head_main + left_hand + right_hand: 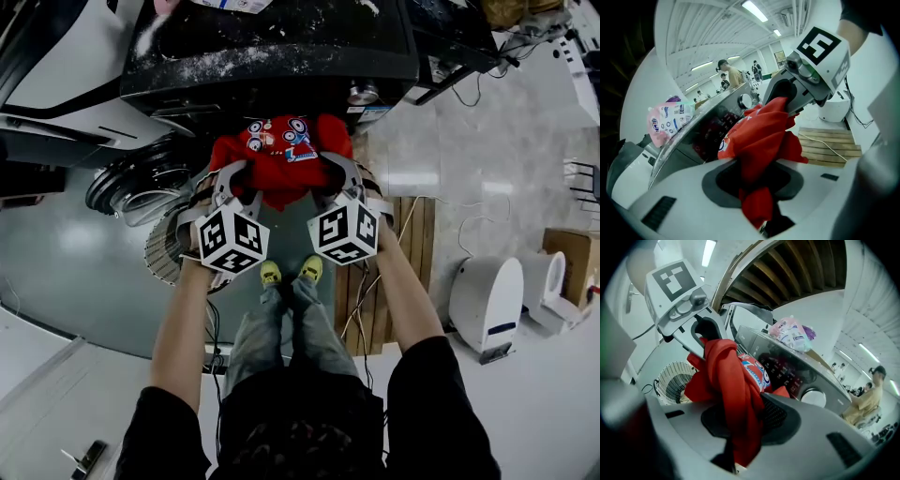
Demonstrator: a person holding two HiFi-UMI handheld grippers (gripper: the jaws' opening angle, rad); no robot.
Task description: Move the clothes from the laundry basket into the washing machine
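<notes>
A red garment point(281, 155) with a cartoon print hangs stretched between both grippers in front of the dark washing machine point(272, 56). My left gripper point(225, 171) is shut on the garment's left side, and the cloth bunches between its jaws in the left gripper view point(757, 154). My right gripper point(336, 169) is shut on the right side, with red cloth point(733, 385) pinched between its jaws. Each gripper shows in the other's view, the right gripper point(790, 101) and the left gripper point(705, 333). The white woven laundry basket point(161, 251) sits low left, partly hidden behind my left hand.
The machine's round door point(131, 192) stands open to the left. A pink detergent pack point(792, 336) lies on top of the machine. A wooden pallet point(412, 253) is on the floor at right, with a white appliance point(487, 300) beyond it. People stand far back in the room.
</notes>
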